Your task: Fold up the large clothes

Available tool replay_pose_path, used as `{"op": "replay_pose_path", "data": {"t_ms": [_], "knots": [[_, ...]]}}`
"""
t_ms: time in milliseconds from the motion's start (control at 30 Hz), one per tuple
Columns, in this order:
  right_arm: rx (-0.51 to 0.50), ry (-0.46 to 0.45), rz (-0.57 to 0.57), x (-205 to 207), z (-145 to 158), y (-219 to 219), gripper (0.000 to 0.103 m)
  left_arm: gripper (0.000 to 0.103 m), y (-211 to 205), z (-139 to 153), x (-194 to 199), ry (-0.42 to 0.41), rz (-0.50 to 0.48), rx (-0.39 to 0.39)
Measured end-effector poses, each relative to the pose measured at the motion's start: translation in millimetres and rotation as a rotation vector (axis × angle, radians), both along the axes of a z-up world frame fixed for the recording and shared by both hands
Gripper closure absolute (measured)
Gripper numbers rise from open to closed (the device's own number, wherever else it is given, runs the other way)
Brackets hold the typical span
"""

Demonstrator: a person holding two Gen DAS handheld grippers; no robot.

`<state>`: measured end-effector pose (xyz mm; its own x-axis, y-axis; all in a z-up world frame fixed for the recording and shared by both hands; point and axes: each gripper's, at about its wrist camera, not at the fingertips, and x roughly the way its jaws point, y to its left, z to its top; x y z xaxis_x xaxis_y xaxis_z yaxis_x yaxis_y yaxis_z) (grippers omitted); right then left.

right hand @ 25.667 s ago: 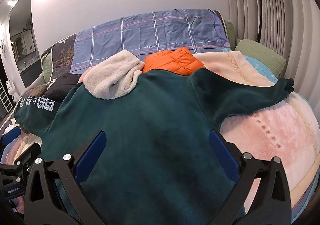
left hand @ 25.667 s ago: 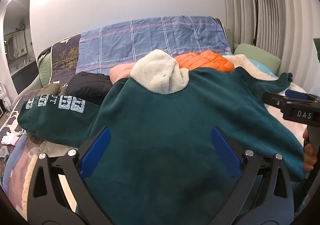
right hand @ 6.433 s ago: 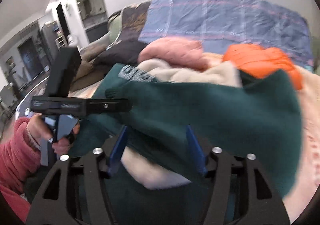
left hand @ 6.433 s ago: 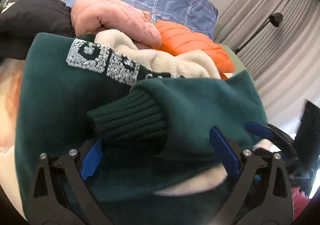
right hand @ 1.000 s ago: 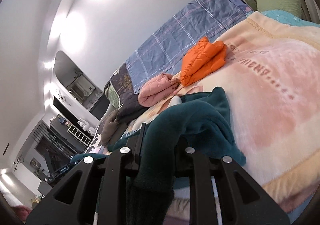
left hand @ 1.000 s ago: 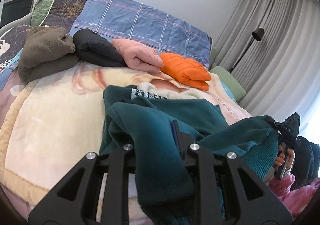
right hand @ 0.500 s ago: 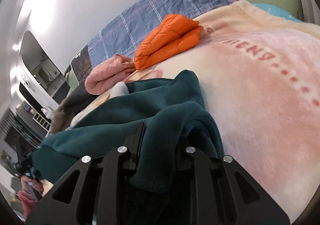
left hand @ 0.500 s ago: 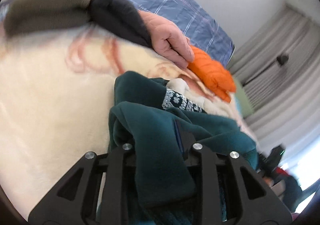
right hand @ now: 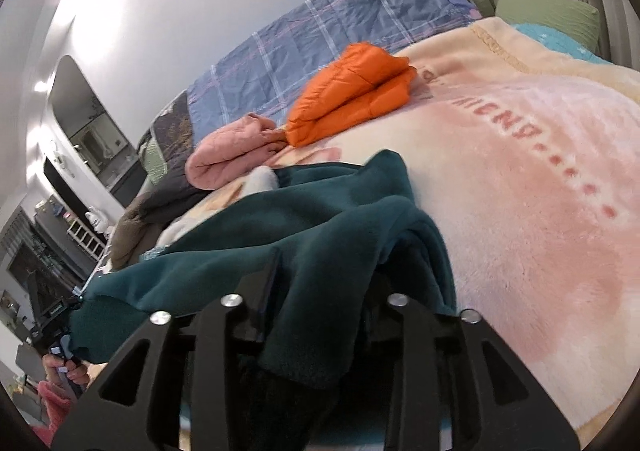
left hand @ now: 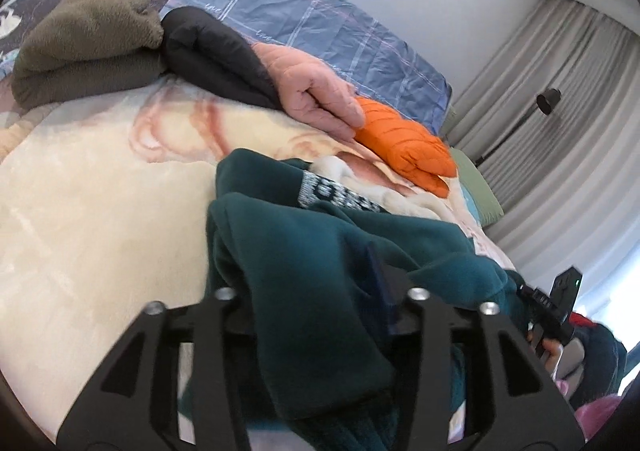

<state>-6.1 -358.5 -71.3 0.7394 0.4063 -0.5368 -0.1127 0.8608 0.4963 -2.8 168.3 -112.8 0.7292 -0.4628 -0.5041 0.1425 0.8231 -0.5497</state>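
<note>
Bed with pink-cream blanket (right hand: 540, 171); folded orange jacket (right hand: 352, 91), pink jacket (left hand: 312, 91), black jacket (left hand: 212, 51) and brown fleece (left hand: 84, 39) lined along the far side. Your left gripper (left hand: 316, 291) and right gripper (right hand: 320, 291) are both clamped narrow on the green hoodie (left hand: 312, 251), bunched on the blanket's near edge.

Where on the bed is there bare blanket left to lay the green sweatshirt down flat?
Bare blanket lies left of the green sweatshirt, below the brown and black bundles. More lies to its right, below the orange jacket. The row along the plaid cover is crowded, pink bundle included.
</note>
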Motion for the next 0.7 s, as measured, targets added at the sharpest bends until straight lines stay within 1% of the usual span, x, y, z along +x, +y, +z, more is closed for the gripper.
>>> {"op": "replay_pose_path", "data": {"t_ms": [67, 100, 133, 167, 200, 267, 333, 433, 533, 700], "knots": [[-0.004, -0.014, 0.015, -7.6, 8.3, 0.7, 0.051, 0.045, -4.6, 5.5, -8.8, -0.015, -0.009, 0.03], [-0.02, -0.028, 0.015, -13.7, 14.1, 1.1, 0.042, 0.042, -7.1, 8.8, -13.7, -0.022, -0.011, 0.049], [-0.045, -0.043, 0.012, -20.7, 19.9, 1.6, 0.037, 0.04, -8.4, 10.6, -16.9, -0.025, -0.011, 0.059], [-0.061, -0.051, 0.016, -25.6, 23.8, 2.3, 0.036, 0.035, -9.2, 12.6, -21.6, -0.03, -0.008, 0.07], [-0.079, -0.062, 0.03, -33.6, 28.3, 2.5, 0.035, 0.028, -8.7, 14.8, -26.4, -0.034, -0.001, 0.08], [-0.084, -0.064, 0.042, -42.6, 31.1, 1.6, 0.035, 0.023, -4.0, 19.2, -36.3, -0.049, 0.037, 0.104], [-0.078, -0.056, 0.058, -51.7, 30.5, 0.1, 0.035, 0.021, 4.4, 23.9, -44.4, -0.061, 0.079, 0.112], [-0.078, -0.04, 0.056, -59.7, 25.2, -2.1, 0.035, 0.021, 17.7, 28.5, -58.1, -0.079, 0.099, 0.069], [-0.054, -0.03, 0.055, -63.9, 22.0, -3.2, 0.035, 0.021, 19.1, 32.5, -71.0, -0.084, 0.073, 0.076], [-0.037, -0.04, 0.09, -68.7, 23.9, 0.8, 0.035, 0.02, 4.0, 28.7, -96.3, -0.074, -0.047, 0.07]]}}
